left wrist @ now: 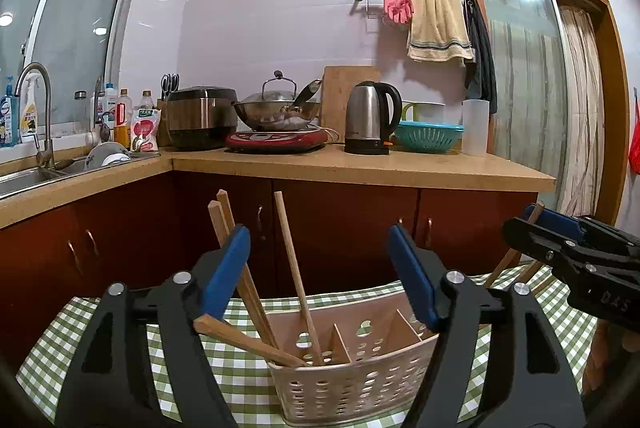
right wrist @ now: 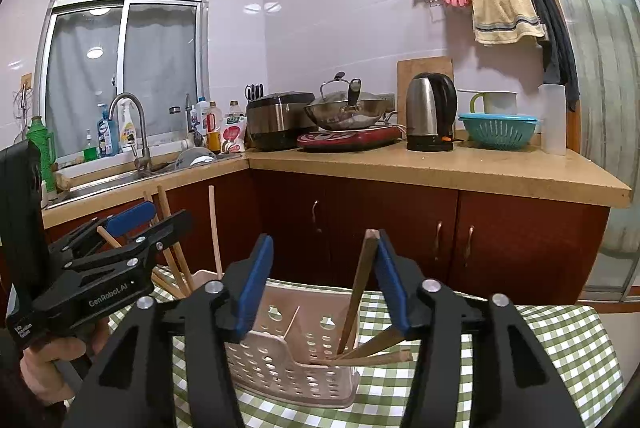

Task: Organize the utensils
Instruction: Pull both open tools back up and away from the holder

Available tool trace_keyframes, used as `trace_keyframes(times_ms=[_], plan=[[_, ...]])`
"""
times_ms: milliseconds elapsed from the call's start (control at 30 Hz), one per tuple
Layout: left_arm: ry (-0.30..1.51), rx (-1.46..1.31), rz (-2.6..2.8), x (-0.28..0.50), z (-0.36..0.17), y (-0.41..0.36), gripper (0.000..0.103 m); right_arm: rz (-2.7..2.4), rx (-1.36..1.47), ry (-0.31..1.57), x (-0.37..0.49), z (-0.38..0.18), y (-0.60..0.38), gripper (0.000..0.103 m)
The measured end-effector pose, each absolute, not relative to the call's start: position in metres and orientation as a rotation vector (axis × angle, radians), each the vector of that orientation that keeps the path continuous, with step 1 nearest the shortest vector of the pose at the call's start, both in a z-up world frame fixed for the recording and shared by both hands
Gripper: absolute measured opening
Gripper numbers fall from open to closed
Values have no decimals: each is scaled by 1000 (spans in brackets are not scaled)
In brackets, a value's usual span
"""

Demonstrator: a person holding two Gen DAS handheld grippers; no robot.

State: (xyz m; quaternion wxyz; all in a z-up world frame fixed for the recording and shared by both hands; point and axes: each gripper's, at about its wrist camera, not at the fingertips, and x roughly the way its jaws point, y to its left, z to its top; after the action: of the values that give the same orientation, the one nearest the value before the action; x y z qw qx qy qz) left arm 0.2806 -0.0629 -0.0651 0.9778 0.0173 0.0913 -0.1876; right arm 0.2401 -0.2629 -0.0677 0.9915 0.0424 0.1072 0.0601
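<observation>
A beige perforated utensil basket (left wrist: 352, 384) with dividers stands on the green checked tablecloth (left wrist: 224, 368); it also shows in the right wrist view (right wrist: 296, 368). Several wooden chopsticks (left wrist: 290, 268) stand and lean in its left compartment. My left gripper (left wrist: 320, 272) is open above the basket, its left pad beside the leaning sticks. My right gripper (right wrist: 324, 284) is open over the basket's right end, where brown chopsticks (right wrist: 360, 288) lean against its right pad. Each gripper shows in the other's view: the right gripper (left wrist: 560, 232) and the left gripper (right wrist: 132, 224).
Beyond the table runs a kitchen counter (left wrist: 360, 167) over red-brown cabinets (left wrist: 340, 228), with a sink (left wrist: 24, 179), rice cooker (left wrist: 200, 117), wok (left wrist: 276, 111), kettle (left wrist: 370, 117) and teal colander (left wrist: 428, 135). A door (left wrist: 540, 87) stands at the right.
</observation>
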Motion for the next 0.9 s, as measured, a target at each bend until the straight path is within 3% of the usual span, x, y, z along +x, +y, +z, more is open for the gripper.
trace_keyframes(times_ms=[433, 700, 900], plan=[[139, 25, -375, 275, -47, -65, 90, 100, 81, 129, 226, -46, -263, 79], [93, 25, -325, 267, -33, -64, 98, 75, 86, 97, 218, -36, -265, 83], [61, 31, -241, 251, -19, -58, 99, 44, 95, 105, 211, -31, -265, 84]])
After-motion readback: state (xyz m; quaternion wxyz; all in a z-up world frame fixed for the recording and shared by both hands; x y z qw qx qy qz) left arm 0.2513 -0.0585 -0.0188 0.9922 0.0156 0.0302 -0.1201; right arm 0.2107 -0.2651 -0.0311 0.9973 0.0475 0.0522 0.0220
